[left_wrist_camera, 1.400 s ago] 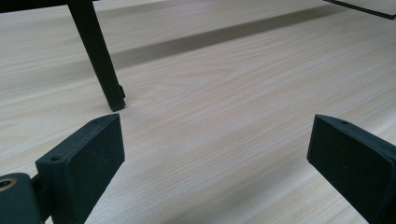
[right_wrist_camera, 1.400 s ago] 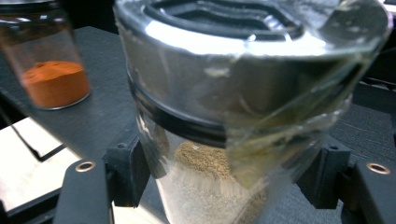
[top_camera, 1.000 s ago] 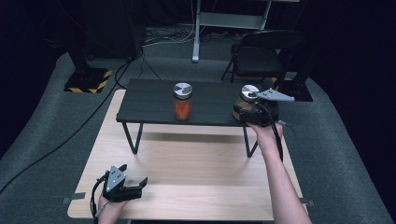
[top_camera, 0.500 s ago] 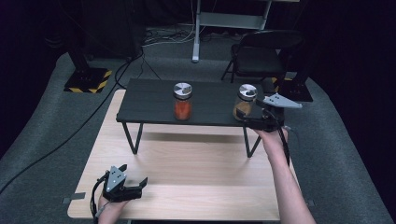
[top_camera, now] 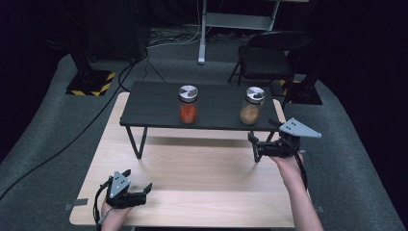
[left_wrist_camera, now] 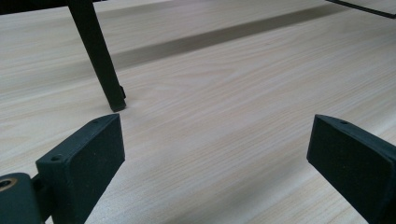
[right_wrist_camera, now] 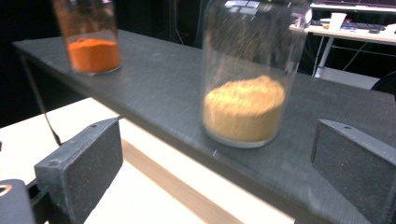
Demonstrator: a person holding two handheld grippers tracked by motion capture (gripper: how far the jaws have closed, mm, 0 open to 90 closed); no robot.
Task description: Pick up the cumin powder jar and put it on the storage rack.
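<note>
While your right gripper point(top_camera: 263, 145) hangs just off black shelf's point(top_camera: 159, 103) front right corner, its jaws have just been opening, now wide, nothing between them. Tan jar point(top_camera: 252, 105) stands upright on shelf near that corner, close ahead of jaws, untouched. Orange jar point(top_camera: 188, 104) mid-shelf, well apart. Your left gripper point(top_camera: 137, 184) low over wooden surface point(top_camera: 202, 163), jaws wide, empty

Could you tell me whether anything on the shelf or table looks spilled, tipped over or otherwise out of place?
Nothing stands out. The orange-powder jar and the tan-powder jar both stand upright with lids on, apart from each other on the dark shelf. No powder shows on the shelf or the wooden table.
</note>
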